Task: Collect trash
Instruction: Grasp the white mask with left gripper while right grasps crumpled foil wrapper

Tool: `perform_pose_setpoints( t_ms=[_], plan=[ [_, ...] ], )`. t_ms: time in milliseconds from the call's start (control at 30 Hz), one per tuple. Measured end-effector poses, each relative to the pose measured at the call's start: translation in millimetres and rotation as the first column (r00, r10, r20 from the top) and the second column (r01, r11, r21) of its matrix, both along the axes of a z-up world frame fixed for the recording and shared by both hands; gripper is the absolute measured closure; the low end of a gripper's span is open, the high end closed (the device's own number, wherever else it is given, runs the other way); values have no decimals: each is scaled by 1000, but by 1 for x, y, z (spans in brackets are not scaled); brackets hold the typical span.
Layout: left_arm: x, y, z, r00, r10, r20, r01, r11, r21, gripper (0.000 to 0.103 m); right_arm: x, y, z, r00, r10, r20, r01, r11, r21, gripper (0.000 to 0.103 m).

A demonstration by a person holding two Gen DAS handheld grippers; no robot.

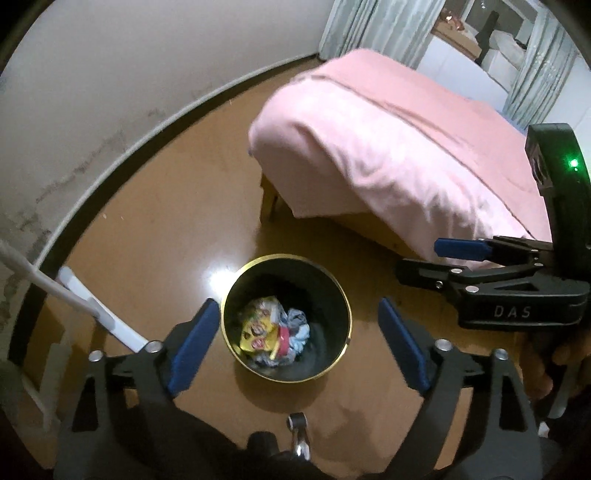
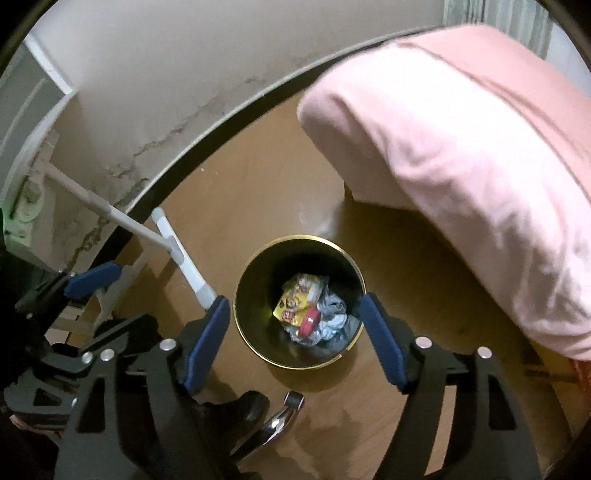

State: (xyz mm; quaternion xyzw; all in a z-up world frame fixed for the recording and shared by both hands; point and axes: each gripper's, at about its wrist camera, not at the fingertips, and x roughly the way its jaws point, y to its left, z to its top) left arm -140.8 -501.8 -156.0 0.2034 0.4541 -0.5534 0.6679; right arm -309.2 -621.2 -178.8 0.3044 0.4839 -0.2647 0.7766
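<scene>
Left gripper [image 1: 297, 341]: jaws spread wide, blue pads [image 1: 194, 345] well apart, nothing between them and nothing touched. It hangs above a round black waste bin [image 1: 229, 295] with a gold rim, which shows in the gap between the fingers.

Right gripper [image 2: 295, 339]: likewise spread wide, blue pads [image 2: 382, 341] clear of everything, holding nothing. In its own view the bin [image 2: 255, 273] sits between the two fingers, seen from above; the right pad overlaps the bin's rim in the picture, but contact cannot be told. In the left wrist view the right gripper appears from the side at the right edge, pointing left, its two fingers parted, a green light glowing on its body.

Trash [image 1: 275, 334] lies at the bottom of the bin: a yellow printed wrapper [image 2: 291, 302], a red piece beside it, and crumpled white and pale blue paper [image 2: 332, 314] to the right.

The bin stands upright on a brown wooden floor [image 1: 177, 206], near the corner of a bed covered with a pink blanket [image 1: 388, 147]. A white mop-like tool [image 2: 184, 266] leans to the left of the bin, its flat head on the floor, near a stained pale wall [image 1: 92, 92]. Curtains [image 1: 373, 29] hang beyond the bed.
</scene>
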Motion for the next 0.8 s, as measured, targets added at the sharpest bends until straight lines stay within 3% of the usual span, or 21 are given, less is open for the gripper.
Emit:
perform_pose_setpoints(
  t_ms=[200, 367, 433, 533, 567, 633, 667, 733, 800],
  plan=[
    [17, 57, 88, 994, 43, 103, -32, 994, -103, 11, 37, 36, 84, 989, 114, 98, -103, 989, -110, 26],
    [67, 146, 149, 964, 200, 177, -166, 967, -192, 9, 104, 95, 141, 935, 291, 201, -259, 951, -170, 26],
    [94, 187, 163, 932, 291, 214, -250, 947, -203, 9, 143, 129, 156, 893, 386, 232, -352, 919, -178, 26],
    [138, 258, 174, 864, 434, 256, -394, 898, -194, 9, 203, 185, 167, 813, 527, 247, -491, 849, -194, 26],
    [158, 291, 176, 825, 494, 273, -460, 869, -184, 9, 224, 207, 171, 777, 576, 253, -540, 817, -201, 26],
    [180, 329, 179, 774, 562, 292, -534, 827, -176, 9, 255, 239, 174, 725, 642, 250, -605, 767, -214, 26],
    [194, 356, 179, 738, 603, 302, -579, 796, -174, 9, 278, 261, 174, 684, 687, 247, -652, 727, -217, 26],
    [224, 404, 178, 675, 670, 309, -661, 735, -151, 9, 305, 289, 171, 632, 736, 243, -704, 676, -217, 26],
    [248, 438, 175, 627, 713, 313, -716, 686, -130, 9, 340, 316, 163, 576, 788, 217, -758, 615, -218, 26]
  ],
)
